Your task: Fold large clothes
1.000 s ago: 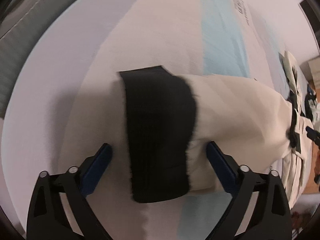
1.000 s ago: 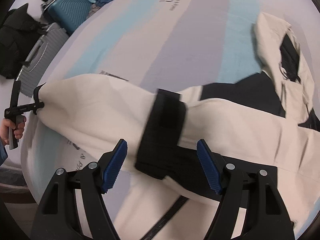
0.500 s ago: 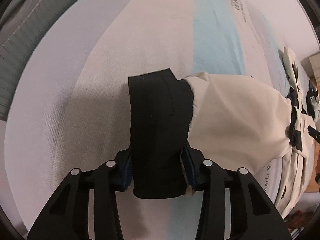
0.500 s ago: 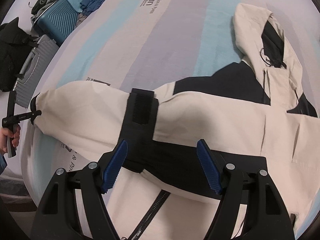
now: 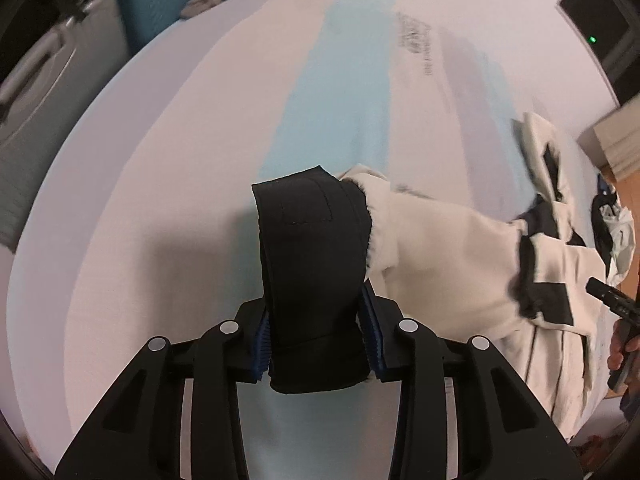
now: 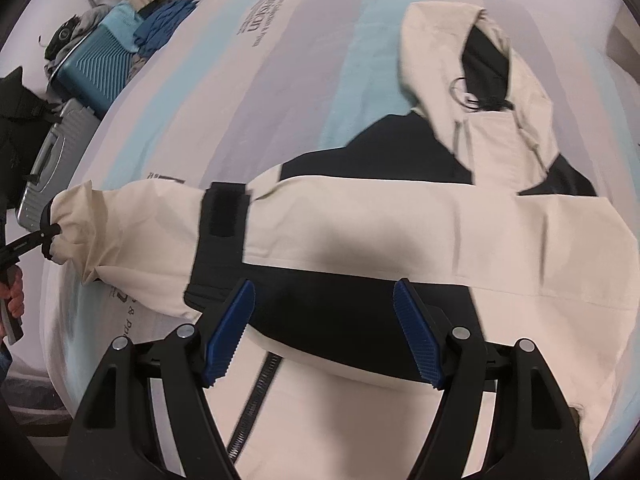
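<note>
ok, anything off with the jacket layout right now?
Mostly fine. The jacket lies spread on the mattress, but its hood is flopped askew, and one sleeve crosses the body with its black cuff there. The left gripper has just closed on the other cuff; the right gripper is open.

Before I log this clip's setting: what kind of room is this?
Probably a bedroom. The jacket lies on a bare mattress with printed branding, and suitcases with loose clothes piled on them stand beside it.
</note>
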Demonstrator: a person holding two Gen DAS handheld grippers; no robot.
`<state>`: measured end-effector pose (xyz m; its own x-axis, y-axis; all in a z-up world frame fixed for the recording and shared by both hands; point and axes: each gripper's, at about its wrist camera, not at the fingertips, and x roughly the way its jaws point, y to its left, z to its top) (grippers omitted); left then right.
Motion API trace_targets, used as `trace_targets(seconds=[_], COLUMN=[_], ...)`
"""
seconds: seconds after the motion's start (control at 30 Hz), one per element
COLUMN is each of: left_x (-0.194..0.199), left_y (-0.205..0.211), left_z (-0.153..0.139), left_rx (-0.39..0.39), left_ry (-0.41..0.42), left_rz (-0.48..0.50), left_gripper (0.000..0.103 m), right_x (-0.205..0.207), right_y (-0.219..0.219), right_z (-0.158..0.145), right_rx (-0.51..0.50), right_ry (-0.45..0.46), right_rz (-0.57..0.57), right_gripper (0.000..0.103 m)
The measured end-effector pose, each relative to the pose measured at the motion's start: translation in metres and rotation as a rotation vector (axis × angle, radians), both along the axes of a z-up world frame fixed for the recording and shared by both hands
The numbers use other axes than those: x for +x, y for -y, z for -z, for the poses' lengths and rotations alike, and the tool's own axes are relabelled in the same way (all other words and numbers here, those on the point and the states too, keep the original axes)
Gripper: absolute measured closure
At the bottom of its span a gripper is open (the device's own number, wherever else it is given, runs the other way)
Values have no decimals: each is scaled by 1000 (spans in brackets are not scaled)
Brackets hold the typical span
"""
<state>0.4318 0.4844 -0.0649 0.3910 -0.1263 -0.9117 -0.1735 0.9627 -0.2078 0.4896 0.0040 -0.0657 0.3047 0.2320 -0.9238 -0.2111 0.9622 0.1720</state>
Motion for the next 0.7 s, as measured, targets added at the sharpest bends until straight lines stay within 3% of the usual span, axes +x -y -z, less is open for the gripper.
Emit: trace_targets(seconds=[0.43, 0.7], left_x=[28, 38], left_y=[176, 264], left_z=[-19, -33], left_rx=[16, 50], left_ry=[16, 20], left_rz=[104, 102], left_gripper=[68, 74], right_x=[-8, -11], right_y=[109, 181], right_z=[-3, -10], right_rx=[-18, -84], right_ry=[59, 114], right_rz=[108, 103], right_gripper=[9, 8])
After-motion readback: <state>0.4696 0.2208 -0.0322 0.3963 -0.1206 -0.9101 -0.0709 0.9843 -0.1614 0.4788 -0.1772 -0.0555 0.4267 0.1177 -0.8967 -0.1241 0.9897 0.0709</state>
